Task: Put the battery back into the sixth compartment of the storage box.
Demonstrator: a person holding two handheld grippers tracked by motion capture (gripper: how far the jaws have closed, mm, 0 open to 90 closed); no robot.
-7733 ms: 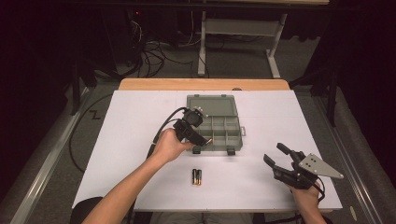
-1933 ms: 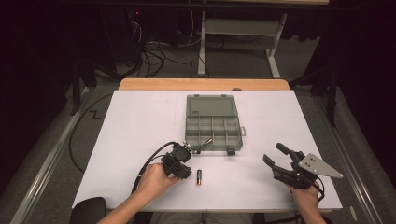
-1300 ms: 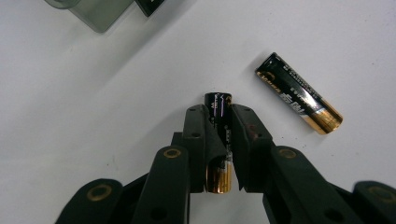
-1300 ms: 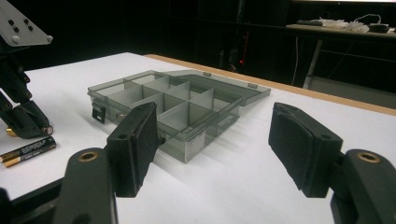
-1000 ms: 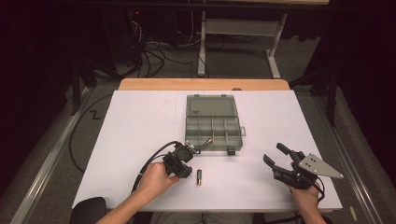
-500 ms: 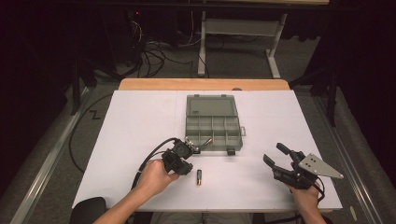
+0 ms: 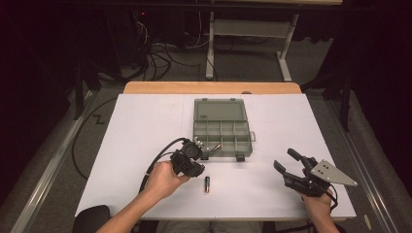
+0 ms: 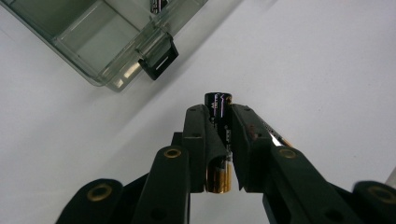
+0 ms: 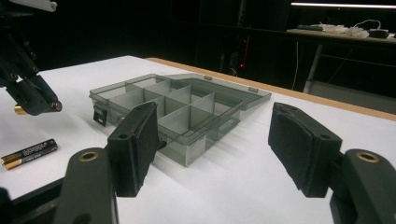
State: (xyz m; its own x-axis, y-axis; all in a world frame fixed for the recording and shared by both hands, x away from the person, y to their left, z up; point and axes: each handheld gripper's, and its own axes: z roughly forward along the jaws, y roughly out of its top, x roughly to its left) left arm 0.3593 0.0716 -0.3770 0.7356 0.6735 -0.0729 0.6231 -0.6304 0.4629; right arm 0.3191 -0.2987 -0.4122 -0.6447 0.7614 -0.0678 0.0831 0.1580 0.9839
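Item: white table (image 7: pixel 145 126), one person seated at its near edge, a gripper in each hand. Left gripper (image 7: pixel 194 156): jaws drawn narrow and clamped on a battery (image 8: pixel 218 140), which stands lengthwise between the pads, dark end poking out past the tips, gold end back toward the hinge; it hangs just above the table, a little short of the box's near left corner. Right gripper (image 7: pixel 286 165): jaws spread wide, nothing between the pads (image 9: pixel 142 140), parked at the near right of the table, well apart from the work and pointed toward the box. Box (image 7: pixel 222 127): grey, clear, compartmented, lid laid open flat behind it, black latches on the front wall. Second battery (image 7: pixel 206 184): lying loose on the table, near the left gripper and in front of the box. Progress, as I judge it: sorting batteries into the box is underway; one slim object (image 7: pixel 214 147) already lies in a front compartment, probably a battery, one battery is in the grip and not yet placed, one waits on the table. Left to do: carry the held one over the front wall, drop it, then fetch the last. Hard to read: the object in the compartment is too small to name with certainty; the held battery is covered from above by the left gripper's body; other compartments look empty through tinted walls, though I cannot be sure.
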